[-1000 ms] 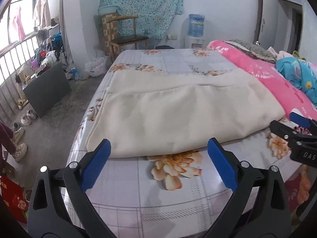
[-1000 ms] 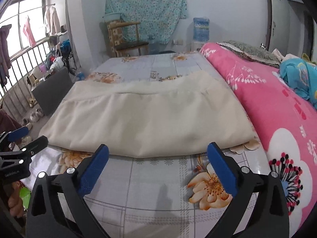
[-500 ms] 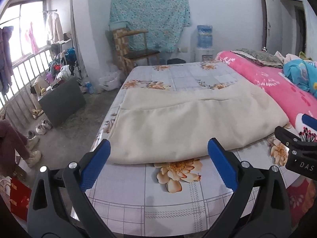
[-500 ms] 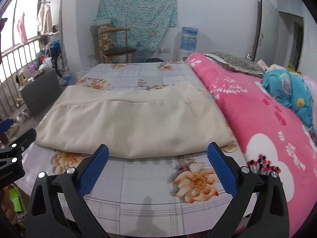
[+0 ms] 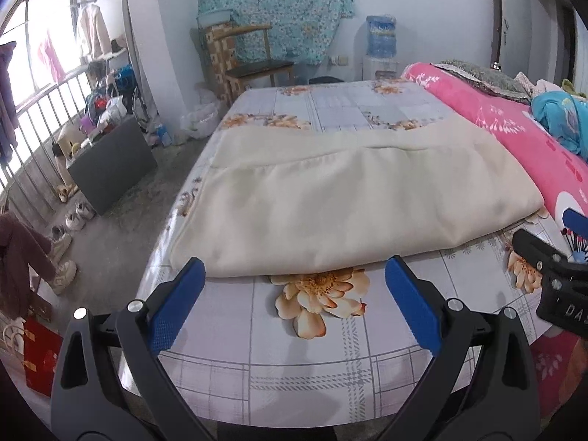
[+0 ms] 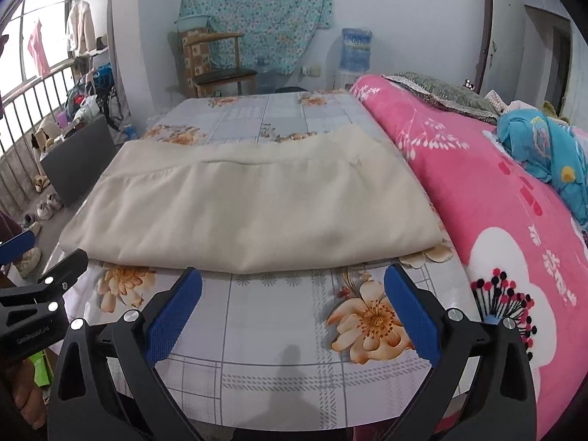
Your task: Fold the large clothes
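Note:
A large cream garment (image 5: 352, 198) lies folded flat on the flowered bed sheet (image 5: 316, 345); it also shows in the right wrist view (image 6: 253, 205). My left gripper (image 5: 294, 294) is open and empty, held just short of the garment's near edge. My right gripper (image 6: 294, 294) is open and empty, also just short of the near edge. The right gripper's tip (image 5: 551, 272) shows at the right of the left wrist view, and the left gripper's tip (image 6: 44, 286) at the left of the right wrist view.
A rolled pink quilt (image 6: 488, 198) with a blue blanket (image 6: 544, 143) on it lies along the bed's right side. A wooden chair (image 5: 253, 62) and a water dispenser (image 5: 380, 44) stand by the far wall. A dark box (image 5: 110, 161), shoes and railing are on the left.
Both grippers have drawn back from the garment and risen a little, so more bare sheet shows before them. The garment has not moved. Both stayed open.

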Demonstrator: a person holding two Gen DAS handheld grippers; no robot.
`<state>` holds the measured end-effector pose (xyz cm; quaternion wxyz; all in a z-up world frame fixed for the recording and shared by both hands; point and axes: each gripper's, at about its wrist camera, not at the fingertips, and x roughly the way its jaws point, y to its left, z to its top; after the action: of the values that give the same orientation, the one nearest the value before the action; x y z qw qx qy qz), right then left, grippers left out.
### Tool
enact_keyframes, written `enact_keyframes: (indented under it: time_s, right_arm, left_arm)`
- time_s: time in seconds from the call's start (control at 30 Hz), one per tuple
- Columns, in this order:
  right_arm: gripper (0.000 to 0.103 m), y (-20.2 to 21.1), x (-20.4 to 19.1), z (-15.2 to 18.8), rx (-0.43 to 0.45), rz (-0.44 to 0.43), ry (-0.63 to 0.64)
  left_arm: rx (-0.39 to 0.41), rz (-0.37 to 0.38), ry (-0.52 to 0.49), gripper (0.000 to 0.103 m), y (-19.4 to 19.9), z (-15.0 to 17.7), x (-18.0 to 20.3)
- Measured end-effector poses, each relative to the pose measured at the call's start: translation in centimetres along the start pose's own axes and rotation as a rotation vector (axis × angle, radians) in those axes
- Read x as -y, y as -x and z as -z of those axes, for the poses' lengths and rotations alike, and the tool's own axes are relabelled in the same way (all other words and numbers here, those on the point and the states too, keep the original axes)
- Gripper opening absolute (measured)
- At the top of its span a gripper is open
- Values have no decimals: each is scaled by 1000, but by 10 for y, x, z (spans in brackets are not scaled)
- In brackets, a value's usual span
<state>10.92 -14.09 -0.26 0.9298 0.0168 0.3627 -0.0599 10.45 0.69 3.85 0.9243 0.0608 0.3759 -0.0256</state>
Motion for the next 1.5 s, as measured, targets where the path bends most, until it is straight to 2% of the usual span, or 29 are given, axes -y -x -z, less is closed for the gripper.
enact_keyframes:
  time_s: [0.27,0.5,1.03,1.5]
  right_arm:
    - [97,-6,2,2,-26,7,5]
    - [97,-8,3,2,-41,-26,7]
    - [97,-15,2,0,-65,-48,30]
    - [97,-16,-2,0,-75,-49,36]
  left_arm:
    - [-53,-4,66,95,-14,-2,-9]
    - [-90,-6,80,95,-21,1,-10]
    - [-106,-37,74,95,-21,0,-4]
    - [-111,-22,67,95,-20,0,-2]
